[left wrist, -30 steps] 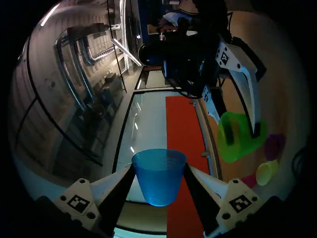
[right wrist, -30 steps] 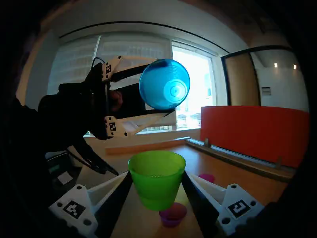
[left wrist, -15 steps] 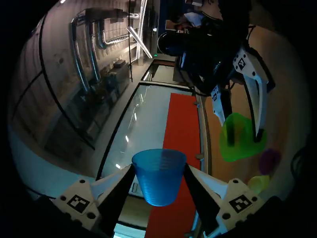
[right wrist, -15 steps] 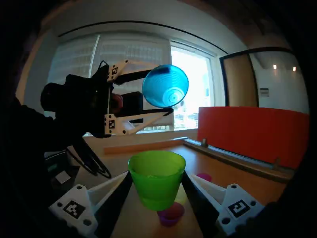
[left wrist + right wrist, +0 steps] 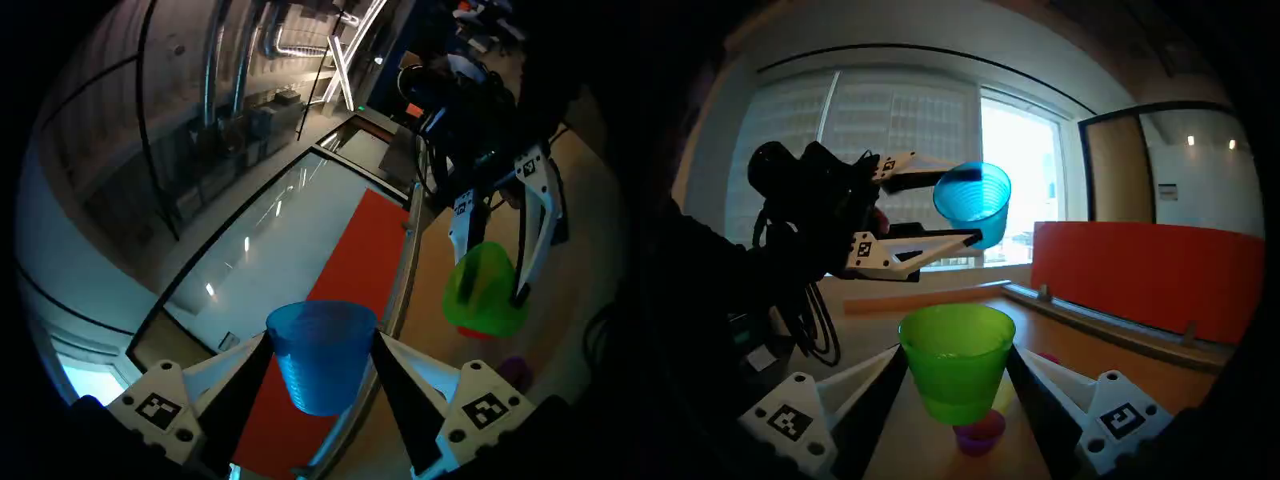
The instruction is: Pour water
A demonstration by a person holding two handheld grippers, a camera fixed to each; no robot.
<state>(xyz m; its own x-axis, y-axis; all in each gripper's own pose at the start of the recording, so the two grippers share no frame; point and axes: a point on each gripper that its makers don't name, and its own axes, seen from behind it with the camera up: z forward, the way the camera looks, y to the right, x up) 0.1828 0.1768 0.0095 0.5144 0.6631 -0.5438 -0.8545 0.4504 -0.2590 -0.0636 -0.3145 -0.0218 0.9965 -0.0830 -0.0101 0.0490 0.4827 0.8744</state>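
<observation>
My left gripper (image 5: 322,342) is shut on a translucent blue cup (image 5: 322,370), which fills the bottom middle of the left gripper view. In the right gripper view that left gripper (image 5: 970,202) holds the blue cup (image 5: 973,198) high over the table, close to upright, above and behind the green cup. The right gripper (image 5: 957,356) is shut on a translucent green cup (image 5: 958,372), upright over the wooden table (image 5: 1120,364). Its lower part looks darker, like liquid. Seen from the left gripper, the right gripper (image 5: 494,290) and green cup (image 5: 480,290) are at the right.
A red partition (image 5: 1152,272) runs along the table's far right edge, with a bright window (image 5: 1016,184) behind. A small purple cup (image 5: 980,436) and a yellow one sit on the table under the green cup. A person's dark-sleeved arm (image 5: 704,280) is at the left.
The left gripper has rolled back, bringing the blue cup from tipped on its side toward the green cup to nearly upright. The green cup has stayed in place.
</observation>
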